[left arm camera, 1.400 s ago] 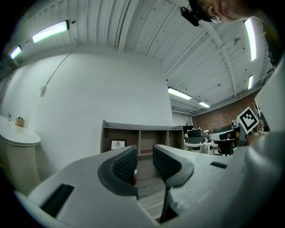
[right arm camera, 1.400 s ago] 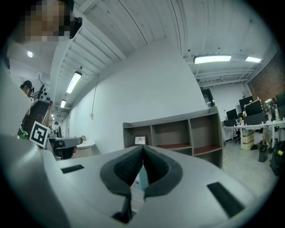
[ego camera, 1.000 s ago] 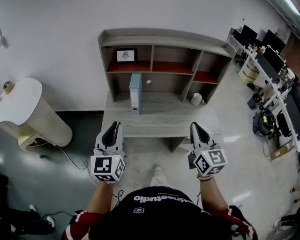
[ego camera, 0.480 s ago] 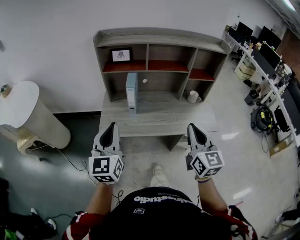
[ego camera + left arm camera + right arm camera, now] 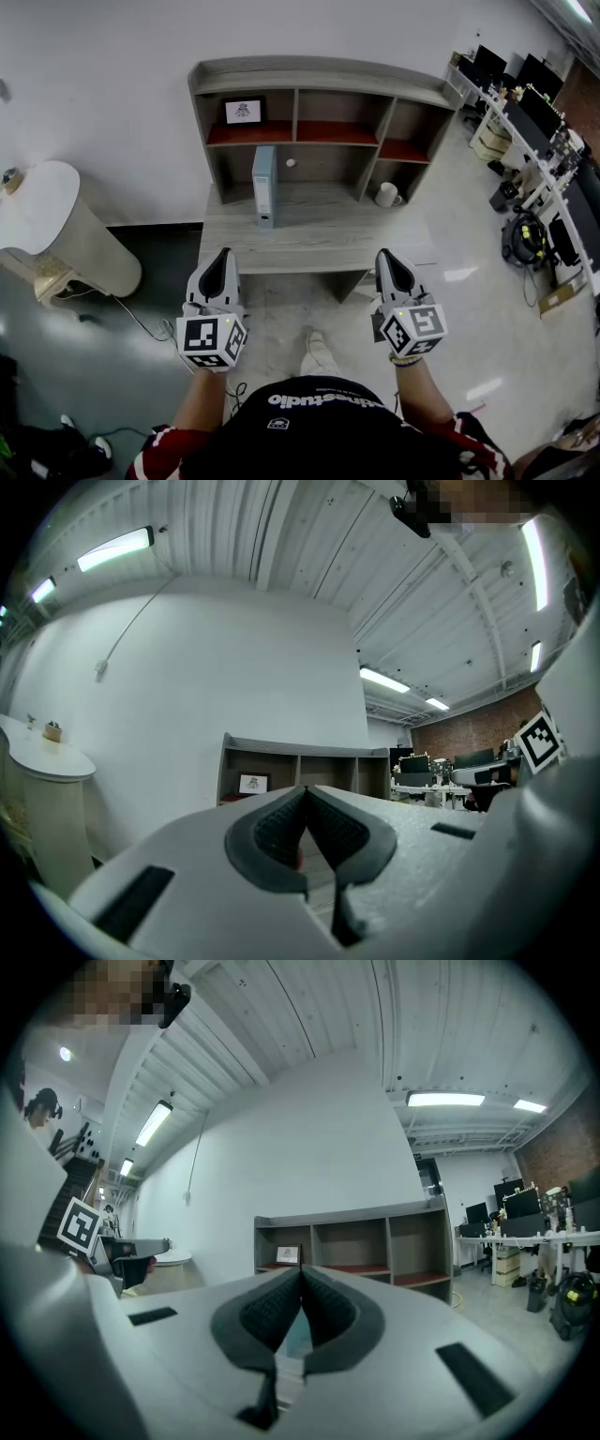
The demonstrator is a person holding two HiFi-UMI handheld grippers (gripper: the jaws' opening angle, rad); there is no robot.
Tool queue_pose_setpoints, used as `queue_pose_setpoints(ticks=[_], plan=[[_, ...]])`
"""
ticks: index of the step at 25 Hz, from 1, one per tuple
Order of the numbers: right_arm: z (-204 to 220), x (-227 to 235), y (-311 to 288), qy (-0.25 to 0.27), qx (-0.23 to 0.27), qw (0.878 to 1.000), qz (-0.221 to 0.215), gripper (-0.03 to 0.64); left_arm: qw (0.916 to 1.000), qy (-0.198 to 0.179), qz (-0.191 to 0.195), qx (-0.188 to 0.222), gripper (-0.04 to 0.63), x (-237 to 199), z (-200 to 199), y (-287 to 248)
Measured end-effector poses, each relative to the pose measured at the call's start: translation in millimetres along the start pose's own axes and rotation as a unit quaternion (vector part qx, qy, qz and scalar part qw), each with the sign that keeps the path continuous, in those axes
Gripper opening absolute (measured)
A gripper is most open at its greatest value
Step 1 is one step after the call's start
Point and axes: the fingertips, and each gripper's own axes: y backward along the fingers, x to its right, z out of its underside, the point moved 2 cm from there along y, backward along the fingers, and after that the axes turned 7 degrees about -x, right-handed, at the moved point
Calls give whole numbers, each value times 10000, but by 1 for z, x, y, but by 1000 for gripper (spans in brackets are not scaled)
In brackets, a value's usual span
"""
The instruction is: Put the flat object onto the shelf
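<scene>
Since neither held anything, both claws hung level, just short of the front edge of the desk (image 5: pixel 319 246). The left gripper (image 5: pixel 223 251) was clenched, pads meeting on nothing, and the right gripper (image 5: pixel 384 253) was clenched and empty in the same way. With 1 before each front corner of the desk, they looked poised in waiting rather than reaching. Below them, in front of the desk, a pale shoe (image 5: pixel 319 352) showed on the floor.

On the desk top, left of its middle, stood the flat object, a pale blue binder (image 5: pixel 263 186). It was upright on its narrow edge with its spine toward the desk's front, which I judged would suit a pinch from that side. It rested on the desk surface at the mouth of the lower bays, not on the red boards (image 5: pixel 328 133) above.

At the back of the desk rose the shelf unit (image 5: pixel 319 70), 3 bays wide. A picture frame (image 5: pixel 243 111) took up part of the upper left board. A white mug (image 5: pixel 385 194) sat in the lower right bay, and a small white round thing (image 5: pixel 291 162) lay behind the binder. No thing stood between the claws and the binder.

Left of the desk was a round white table (image 5: pixel 37 202). Well to the right of the desk were office tables with monitors (image 5: pixel 525 103).
</scene>
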Motion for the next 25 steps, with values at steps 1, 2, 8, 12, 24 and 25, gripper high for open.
queue_pose_setpoints(ticks=[1, 2, 8, 12, 24, 25], plan=[[0, 0, 0, 11, 0, 10000, -4, -10, 10000, 3, -2, 2, 6, 0, 0, 0], [0, -1, 0, 15, 2, 10000, -10, -11, 10000, 4, -3, 7, 6, 0, 0, 1], [0, -1, 0, 6, -17, 10000, -47, -11, 10000, 0, 9, -5, 6, 3, 0, 1], [0, -2, -1, 9, -22, 10000, -62, -11, 10000, 3, 8, -16, 6, 3, 2, 0], [1, -3, 2, 28, -27, 10000, -87, -11, 10000, -19, 33, 5, 6, 6, 2, 2], [1, -3, 2, 30, -27, 9999, -92, -11, 10000, -15, 29, 6, 6, 6, 2, 2]])
